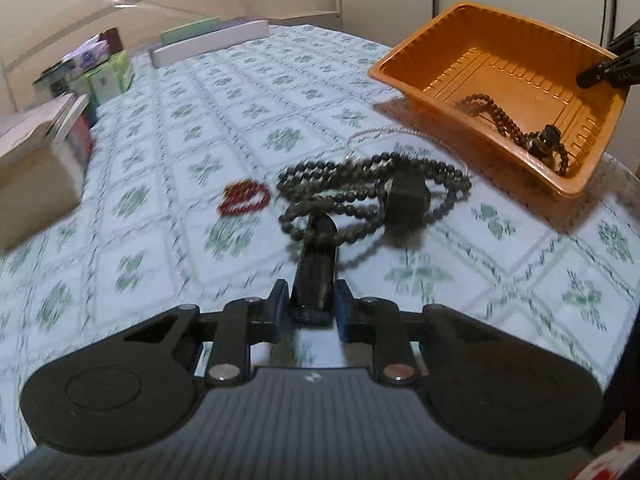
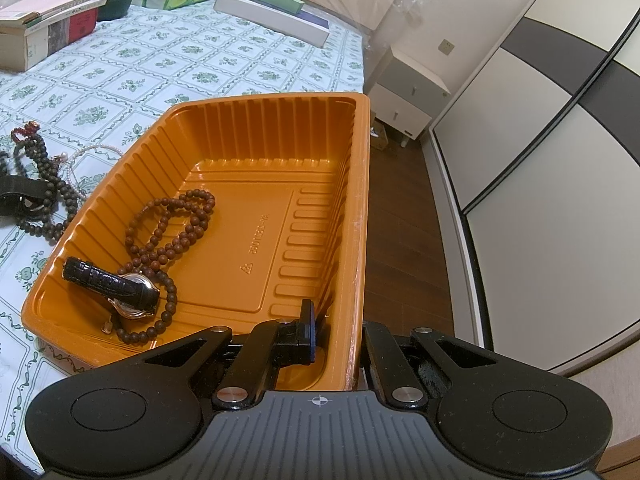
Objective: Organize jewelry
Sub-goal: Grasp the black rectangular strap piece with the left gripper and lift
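- The orange tray [image 2: 360,208] near the table's edge already holds a brown bead strand [image 2: 176,224] and a black-strapped watch [image 2: 120,286].
- Still on the cloth beside it: a dark bead necklace [image 1: 360,184], a red bracelet [image 1: 244,199] and a thin pale chain [image 1: 384,131].
- The left gripper [image 1: 308,300] is nearly closed on a dark strap-like piece [image 1: 316,264] among those beads.
- The right gripper [image 2: 336,336] is clamped tight on the tray's wall, steadying it.
- Roughly half seems left.

- Tray [image 2: 256,148]: orange plastic, glossy, ribbed walls.
- Tablecloth [image 2: 168,60]: printed cloth, matt.
- Watch strap [image 2: 100,278]: black, glossy, textured.
- Bead strand [image 2: 176,224]: brown, smooth, satin.
- Floor [image 2: 400,240]: dark wood.
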The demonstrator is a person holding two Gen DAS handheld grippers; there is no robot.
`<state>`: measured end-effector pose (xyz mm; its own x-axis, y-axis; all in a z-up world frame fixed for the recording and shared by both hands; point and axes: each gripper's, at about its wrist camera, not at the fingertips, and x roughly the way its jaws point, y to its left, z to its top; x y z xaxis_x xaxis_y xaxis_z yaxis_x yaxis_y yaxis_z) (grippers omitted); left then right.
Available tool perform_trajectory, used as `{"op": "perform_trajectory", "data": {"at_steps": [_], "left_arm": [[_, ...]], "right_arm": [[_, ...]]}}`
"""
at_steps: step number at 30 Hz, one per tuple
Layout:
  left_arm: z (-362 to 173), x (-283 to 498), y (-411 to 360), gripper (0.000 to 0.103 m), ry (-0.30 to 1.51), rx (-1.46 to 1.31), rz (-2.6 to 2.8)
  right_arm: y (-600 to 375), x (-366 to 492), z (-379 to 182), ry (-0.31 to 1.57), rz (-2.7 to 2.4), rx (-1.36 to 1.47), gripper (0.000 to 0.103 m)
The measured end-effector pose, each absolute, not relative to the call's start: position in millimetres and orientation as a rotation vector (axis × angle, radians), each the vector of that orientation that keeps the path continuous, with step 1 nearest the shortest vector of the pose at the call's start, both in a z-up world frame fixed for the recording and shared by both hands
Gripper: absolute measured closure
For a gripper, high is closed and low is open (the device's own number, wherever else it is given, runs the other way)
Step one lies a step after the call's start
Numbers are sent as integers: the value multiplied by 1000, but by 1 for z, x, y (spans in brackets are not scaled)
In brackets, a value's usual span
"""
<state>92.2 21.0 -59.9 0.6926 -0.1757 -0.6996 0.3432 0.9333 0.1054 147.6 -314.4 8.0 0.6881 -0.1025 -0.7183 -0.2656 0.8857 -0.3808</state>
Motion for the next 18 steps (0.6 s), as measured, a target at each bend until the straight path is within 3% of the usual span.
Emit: {"op": "perform_trajectory", "data": {"at_steps": [18], "left_arm": [[-61,98,16,83,742,253,-260]], "right_arm": [[-315,147,8,816,94,-485,98]]}}
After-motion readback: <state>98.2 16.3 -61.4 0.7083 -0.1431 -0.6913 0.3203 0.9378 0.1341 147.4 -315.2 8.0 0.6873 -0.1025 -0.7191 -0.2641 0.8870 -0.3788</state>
